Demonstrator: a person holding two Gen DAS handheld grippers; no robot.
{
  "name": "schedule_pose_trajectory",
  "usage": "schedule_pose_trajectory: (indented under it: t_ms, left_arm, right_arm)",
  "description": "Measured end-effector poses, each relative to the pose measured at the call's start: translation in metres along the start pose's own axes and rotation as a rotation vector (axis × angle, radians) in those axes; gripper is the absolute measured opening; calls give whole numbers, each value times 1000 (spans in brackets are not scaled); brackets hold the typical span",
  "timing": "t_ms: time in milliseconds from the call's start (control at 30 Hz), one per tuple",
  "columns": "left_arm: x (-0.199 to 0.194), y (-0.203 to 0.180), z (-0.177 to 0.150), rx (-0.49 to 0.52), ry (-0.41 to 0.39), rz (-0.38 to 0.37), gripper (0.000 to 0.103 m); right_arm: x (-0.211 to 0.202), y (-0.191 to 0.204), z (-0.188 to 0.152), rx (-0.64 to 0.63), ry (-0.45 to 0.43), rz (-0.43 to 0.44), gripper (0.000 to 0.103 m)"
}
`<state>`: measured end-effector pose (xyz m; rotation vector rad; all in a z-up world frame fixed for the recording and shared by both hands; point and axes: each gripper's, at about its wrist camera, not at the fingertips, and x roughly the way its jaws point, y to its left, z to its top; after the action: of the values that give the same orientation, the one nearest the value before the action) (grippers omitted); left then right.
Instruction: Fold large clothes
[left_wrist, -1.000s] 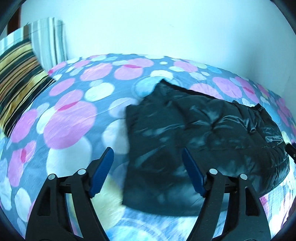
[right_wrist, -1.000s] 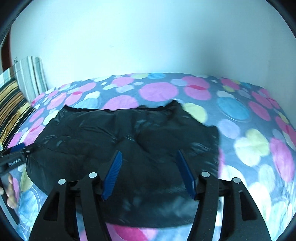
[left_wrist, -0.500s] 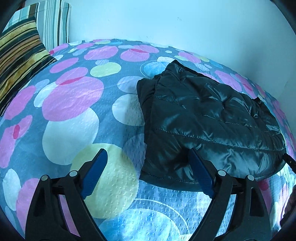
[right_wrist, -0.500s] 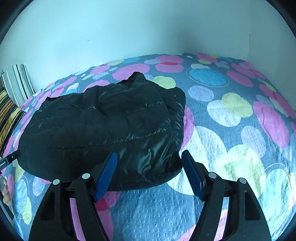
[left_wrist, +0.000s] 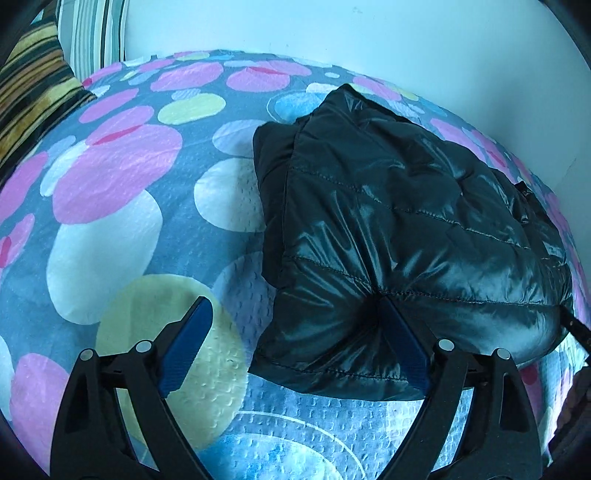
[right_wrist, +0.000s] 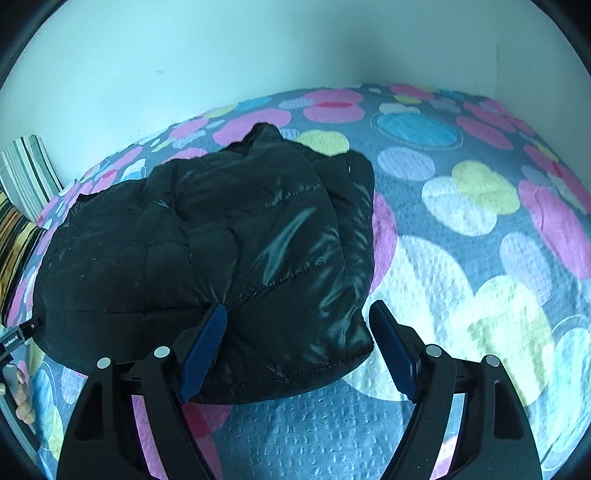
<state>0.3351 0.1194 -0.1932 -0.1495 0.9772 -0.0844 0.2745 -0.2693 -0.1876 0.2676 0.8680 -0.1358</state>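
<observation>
On the spotted bedspread (left_wrist: 110, 236) the black puffer jacket (left_wrist: 406, 229) lies folded, both the left gripper (left_wrist: 295, 350) and the right gripper (right_wrist: 299, 350) spread and empty at its near corners, so each should press its edge flat gently.

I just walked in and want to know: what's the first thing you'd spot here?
A shiny black puffy jacket, folded into a bundle, lies on a bedspread covered in big pink, white and yellow circles. Both open tongs press on its near edge. Striped pillows sit at the far left.
</observation>
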Motion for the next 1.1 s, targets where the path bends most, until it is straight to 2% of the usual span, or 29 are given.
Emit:
schedule_pose_trajectory:
  t_ms: [33, 67, 100, 167, 300, 333, 400, 600, 767, 1100]
  left_arm:
    - [2, 1, 0, -9, 9, -30, 73]
    - [4, 0, -1, -19, 16, -66, 67]
    - [5, -1, -1, -21, 23, -90, 57]
    - [5, -6, -1, -4, 14, -81, 52]
    - [1, -13, -2, 37, -9, -78, 30]
    - [0, -14, -2, 40, -14, -76, 25]
    - [-3, -13, -1, 37, -23, -83, 20]
    - [-16, -10, -7, 46, -49, -97, 14]
    - [-29, -3, -11, 42, -63, -85, 13]
    - [-69, 46, -35, -7, -69, -36, 13]
  right_arm:
    - [2, -1, -1, 6, 8, 5, 78]
    - [6, -2, -2, 12, 18, 14, 75]
    - [8, -1, -3, 13, 24, 27, 70]
    - [9, 3, -5, -7, 19, 23, 62]
    - [4, 10, -6, -40, -11, -3, 41]
    - [3, 10, -6, -38, -15, -1, 39]
    - [1, 9, -6, -31, -24, 1, 32]
    - [-4, 9, -7, -27, -42, 8, 23]
    - [-11, 12, -9, -34, -46, 28, 20]
    - [-27, 46, -33, -113, -21, 108, 20]
